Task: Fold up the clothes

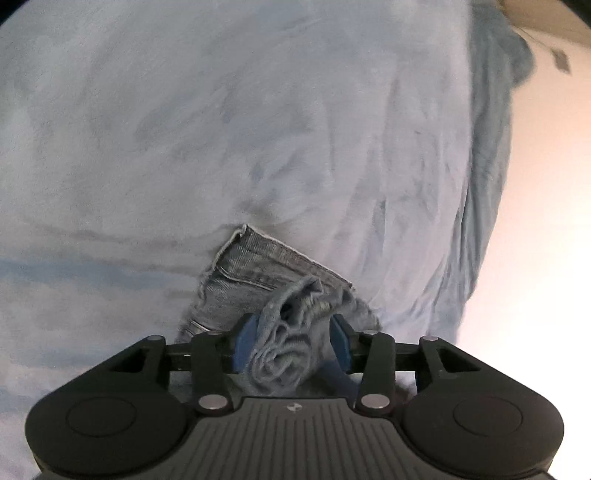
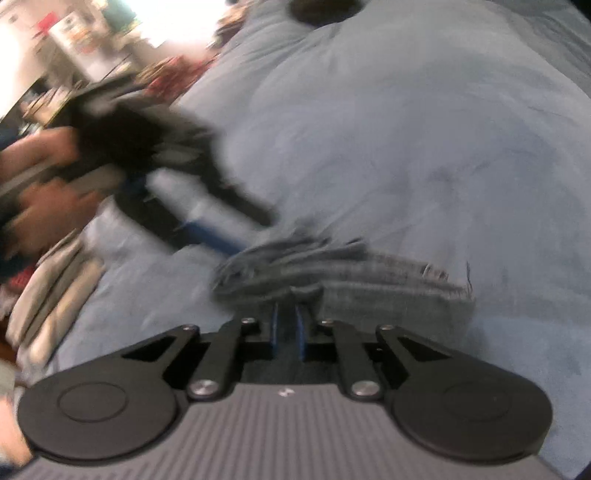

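A piece of faded blue denim clothing lies on a light blue bedspread. My left gripper is shut on a bunched edge of the denim, which bulges between its blue pads. In the right wrist view the denim stretches across in front of my right gripper, whose blue pads are close together on a fold of it. The left gripper also shows there, blurred, held by a hand, gripping the denim's far end.
The bedspread's darker edge drops off at the right beside a pale wall or floor. A stack of folded light clothes lies at the left on the bed. Cluttered room shelves show at the back left.
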Demonstrator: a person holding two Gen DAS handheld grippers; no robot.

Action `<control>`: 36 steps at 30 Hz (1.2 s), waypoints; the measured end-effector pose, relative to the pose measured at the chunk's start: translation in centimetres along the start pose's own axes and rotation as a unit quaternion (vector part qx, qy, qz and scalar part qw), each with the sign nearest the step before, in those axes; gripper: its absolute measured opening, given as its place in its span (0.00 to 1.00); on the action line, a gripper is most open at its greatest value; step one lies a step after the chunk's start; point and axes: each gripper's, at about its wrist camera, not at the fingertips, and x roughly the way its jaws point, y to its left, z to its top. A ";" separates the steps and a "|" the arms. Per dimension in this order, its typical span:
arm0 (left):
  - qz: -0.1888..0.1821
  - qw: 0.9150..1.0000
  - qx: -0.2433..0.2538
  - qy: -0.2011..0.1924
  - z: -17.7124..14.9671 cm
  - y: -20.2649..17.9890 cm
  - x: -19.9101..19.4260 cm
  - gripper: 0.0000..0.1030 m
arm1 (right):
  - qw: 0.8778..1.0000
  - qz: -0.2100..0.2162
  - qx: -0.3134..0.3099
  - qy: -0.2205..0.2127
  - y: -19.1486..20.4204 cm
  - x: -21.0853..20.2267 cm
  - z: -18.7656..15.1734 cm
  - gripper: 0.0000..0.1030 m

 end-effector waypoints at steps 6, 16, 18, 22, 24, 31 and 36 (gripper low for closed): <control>0.004 0.991 0.110 -0.071 -4.0 0.8 -2.9 0.42 | 0.998 -0.030 0.057 0.004 -2.3 4.7 2.1 0.08; 0.062 0.929 0.338 -0.138 -8.1 0.5 1.0 0.51 | 0.997 -0.007 0.079 0.004 -3.8 3.2 2.0 0.09; 0.064 0.931 0.328 -0.145 -7.2 1.0 1.6 0.51 | 0.997 -0.006 0.077 0.006 -3.7 2.3 1.8 0.10; 0.044 0.944 0.290 -0.150 -6.2 2.6 1.4 0.49 | 0.997 -0.002 0.074 0.014 -4.0 -0.3 1.0 0.12; 0.040 0.940 0.301 -0.158 -6.5 2.2 1.3 0.33 | 0.997 -0.001 0.071 0.019 -4.2 -1.6 0.4 0.12; 0.025 0.924 0.324 -0.201 -6.8 -0.6 0.4 0.25 | 0.997 0.002 0.070 0.006 -4.5 -4.3 -0.6 0.13; 0.049 0.937 0.284 -0.197 -3.8 1.1 2.7 0.25 | 0.998 -0.007 0.068 0.000 -4.2 -1.9 -0.3 0.12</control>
